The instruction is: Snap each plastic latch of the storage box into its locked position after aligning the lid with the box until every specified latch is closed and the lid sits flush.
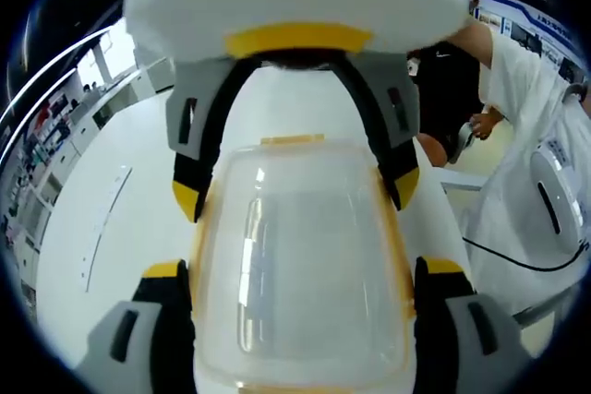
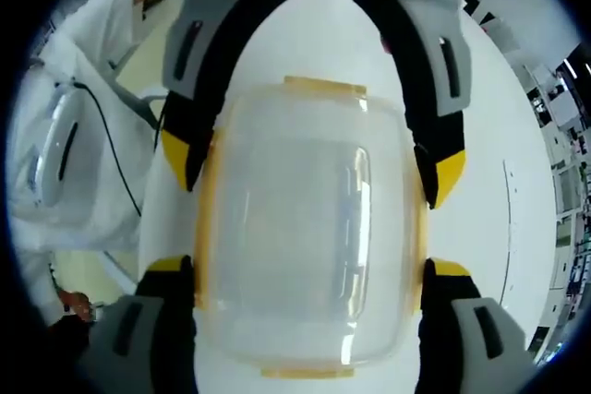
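Between both grippers (facing): storage box [image 1: 300, 265].

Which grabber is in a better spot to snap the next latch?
Probably right: the right gripper straddles the box, and a yellow latch shows between its jaws. The left gripper straddles the other end.

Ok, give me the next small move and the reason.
Probably press both claws inward onto the long sides. The left claw and the right claw straddle the box from opposite ends, fingertips beside its yellow rim, and the lid looks seated. Latch states can't be told.
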{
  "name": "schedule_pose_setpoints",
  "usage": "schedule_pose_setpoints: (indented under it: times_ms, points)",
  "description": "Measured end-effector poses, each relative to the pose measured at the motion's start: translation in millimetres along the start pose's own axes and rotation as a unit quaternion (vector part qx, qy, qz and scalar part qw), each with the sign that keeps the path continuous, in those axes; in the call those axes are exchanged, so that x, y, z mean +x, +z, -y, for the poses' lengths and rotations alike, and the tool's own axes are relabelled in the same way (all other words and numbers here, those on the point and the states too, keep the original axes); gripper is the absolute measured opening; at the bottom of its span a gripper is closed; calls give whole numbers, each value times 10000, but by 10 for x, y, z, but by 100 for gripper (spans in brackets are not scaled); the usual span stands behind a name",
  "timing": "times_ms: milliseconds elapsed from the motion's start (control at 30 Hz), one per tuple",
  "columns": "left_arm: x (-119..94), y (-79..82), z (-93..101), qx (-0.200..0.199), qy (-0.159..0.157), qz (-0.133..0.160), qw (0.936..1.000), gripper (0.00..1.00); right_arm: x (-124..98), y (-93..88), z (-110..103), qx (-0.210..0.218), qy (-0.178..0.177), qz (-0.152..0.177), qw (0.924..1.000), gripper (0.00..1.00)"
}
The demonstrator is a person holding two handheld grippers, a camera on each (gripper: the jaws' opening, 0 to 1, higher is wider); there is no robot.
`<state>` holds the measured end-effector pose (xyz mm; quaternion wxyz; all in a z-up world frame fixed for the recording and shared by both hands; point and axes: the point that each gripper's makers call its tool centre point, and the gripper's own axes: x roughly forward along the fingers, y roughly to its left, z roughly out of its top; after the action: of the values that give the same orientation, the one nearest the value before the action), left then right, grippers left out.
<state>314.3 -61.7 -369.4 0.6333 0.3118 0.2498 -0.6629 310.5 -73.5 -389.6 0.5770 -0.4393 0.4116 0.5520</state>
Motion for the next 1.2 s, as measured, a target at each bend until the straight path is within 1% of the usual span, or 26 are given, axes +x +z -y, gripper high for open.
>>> schedule_pose_setpoints:
  times_ms: [100, 267, 367, 533, 633, 767, 800, 833, 867, 933, 967, 1000, 1033, 1100, 1133, 1200]
  points:
    - [2, -2, 1, -9, -15, -6, 10000, 98, 12, 5, 0, 16, 39, -74, 10000, 100]
    - [20, -9, 2, -11, -28, -136, 9999, 98, 25, 2, 4, 29, 103, -179, 9998, 100]
    - [20, -16, 0, -13, -64, -165, 9998, 97, 24, 4, 2, 50, 149, -145, 9998, 100]
    - [27, -15, 3, -18, -137, -217, 9997, 97, 18, 43, 8, 152, 278, 77, 9995, 99]
    - [23, -13, 0, -29, -190, -180, 9997, 97, 19, 62, 7, 181, 327, 146, 9992, 98]
    - [28, -5, 5, -48, -208, -134, 9997, 96, 20, 78, 21, 189, 413, 133, 9989, 97]
    - [22, 6, -4, -93, -236, -99, 9996, 96, 6, 83, 25, 231, 481, 194, 9984, 97]
    - [27, 8, 0, -82, -247, -81, 9996, 96, 16, 90, 24, 215, 468, 188, 9985, 97]
    - [30, 16, -2, -81, -253, -88, 9996, 96, 19, 103, 16, 208, 518, 317, 9979, 97]
    - [41, 28, -7, -95, -271, -118, 9995, 95, 39, 107, 8, 186, 492, 230, 9984, 97]
    - [46, 34, -11, -107, -284, -132, 9995, 95, 33, 105, 16, 170, 536, 174, 9983, 97]
    - [54, 56, -15, -88, -345, -21, 9994, 94, 37, 107, 28, 192, 511, 136, 9984, 97]
    - [43, 44, -27, -168, -328, -20, 9993, 93, 40, 104, 22, 151, 557, 125, 9983, 97]
    - [43, 56, -19, -148, -412, 150, 9989, 92, 51, 110, 8, 146, 574, 47, 9982, 98]
    - [46, 59, -26, -179, -397, 139, 9990, 92, 53, 117, 16, 117, 616, 26, 9980, 98]
    - [68, 85, -21, -163, -403, 231, 9988, 92, 69, 123, 13, 115, 643, 86, 9978, 99]
